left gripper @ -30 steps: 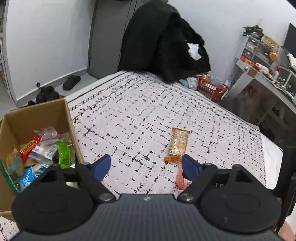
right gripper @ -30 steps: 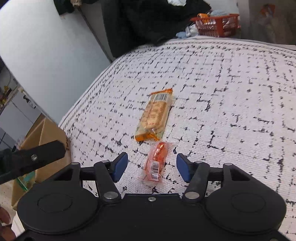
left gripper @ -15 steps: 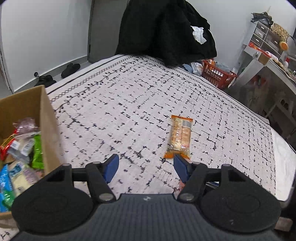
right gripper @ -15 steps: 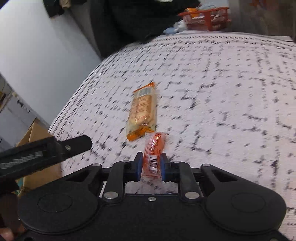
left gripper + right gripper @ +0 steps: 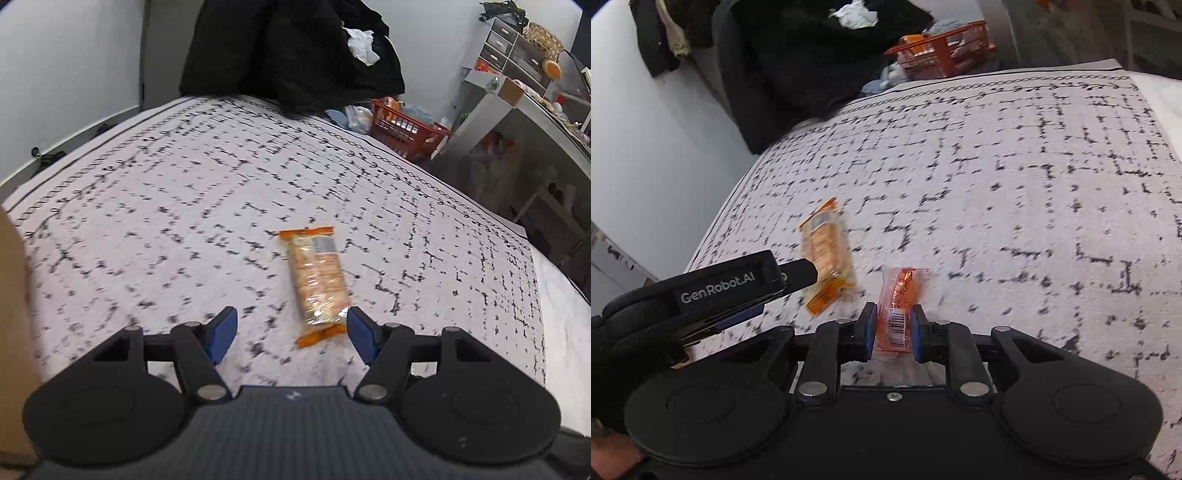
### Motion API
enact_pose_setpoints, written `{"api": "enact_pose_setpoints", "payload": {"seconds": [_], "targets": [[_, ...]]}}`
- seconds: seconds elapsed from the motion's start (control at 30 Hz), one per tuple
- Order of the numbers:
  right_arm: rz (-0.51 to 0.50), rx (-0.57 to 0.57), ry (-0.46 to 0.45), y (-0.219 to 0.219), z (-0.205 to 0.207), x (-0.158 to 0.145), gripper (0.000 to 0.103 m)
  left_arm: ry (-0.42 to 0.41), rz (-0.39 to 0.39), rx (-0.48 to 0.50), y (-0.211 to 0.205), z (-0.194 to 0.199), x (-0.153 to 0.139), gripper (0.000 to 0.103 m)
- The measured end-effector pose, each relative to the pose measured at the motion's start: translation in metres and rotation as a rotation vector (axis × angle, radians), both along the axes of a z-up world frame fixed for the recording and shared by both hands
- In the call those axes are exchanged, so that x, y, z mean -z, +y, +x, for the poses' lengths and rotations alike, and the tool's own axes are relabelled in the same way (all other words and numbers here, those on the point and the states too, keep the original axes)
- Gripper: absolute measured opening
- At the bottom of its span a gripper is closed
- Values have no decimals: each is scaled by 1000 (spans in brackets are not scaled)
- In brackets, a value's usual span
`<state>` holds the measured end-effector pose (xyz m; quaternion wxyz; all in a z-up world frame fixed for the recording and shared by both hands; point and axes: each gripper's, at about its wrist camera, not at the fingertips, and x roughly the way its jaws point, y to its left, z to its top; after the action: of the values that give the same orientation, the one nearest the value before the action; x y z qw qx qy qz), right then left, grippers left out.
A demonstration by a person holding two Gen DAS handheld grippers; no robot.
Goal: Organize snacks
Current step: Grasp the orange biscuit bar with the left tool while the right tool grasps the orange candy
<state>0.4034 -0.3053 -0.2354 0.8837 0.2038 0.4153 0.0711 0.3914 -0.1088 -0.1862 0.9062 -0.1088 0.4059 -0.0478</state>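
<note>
A long clear cracker pack with orange ends (image 5: 317, 280) lies on the white, black-flecked bed cover (image 5: 166, 221). My left gripper (image 5: 291, 325) hovers just above it, open; the pack's near end sits between the blue pads, close to the right one, and is not pressed. In the right wrist view the same cracker pack (image 5: 827, 251) lies beside the left gripper's black finger (image 5: 738, 284). My right gripper (image 5: 894, 325) is shut on a small orange packet with a barcode (image 5: 901, 291), whose far end sticks out past the pads.
A cardboard box edge (image 5: 11, 295) shows at the far left. A black clothes pile (image 5: 288, 55) and an orange basket (image 5: 406, 129) stand past the bed's far edge. A grey desk (image 5: 517, 103) is at the right. The bed ends at the right (image 5: 554, 295).
My left gripper swung right and down over the cracker pack, its jaws narrowed, and the snack box slid out of view. My right gripper closed on the small orange packet.
</note>
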Motion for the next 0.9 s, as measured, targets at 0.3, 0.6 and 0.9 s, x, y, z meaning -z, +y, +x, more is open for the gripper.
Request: {"api": "enact_pose_setpoints", "payload": {"seconds": [0.3,0.6,0.9], "targets": [[71,55,-5,-13,9,9,21,27,-24,3,-18,22,18,65],[46,47,-45,-5,15,8,37,28,-35,-4,-27,38,30,64],[-107,15,-81,16,18,6,39,23,-40,-57,-6,25,15,33]]}}
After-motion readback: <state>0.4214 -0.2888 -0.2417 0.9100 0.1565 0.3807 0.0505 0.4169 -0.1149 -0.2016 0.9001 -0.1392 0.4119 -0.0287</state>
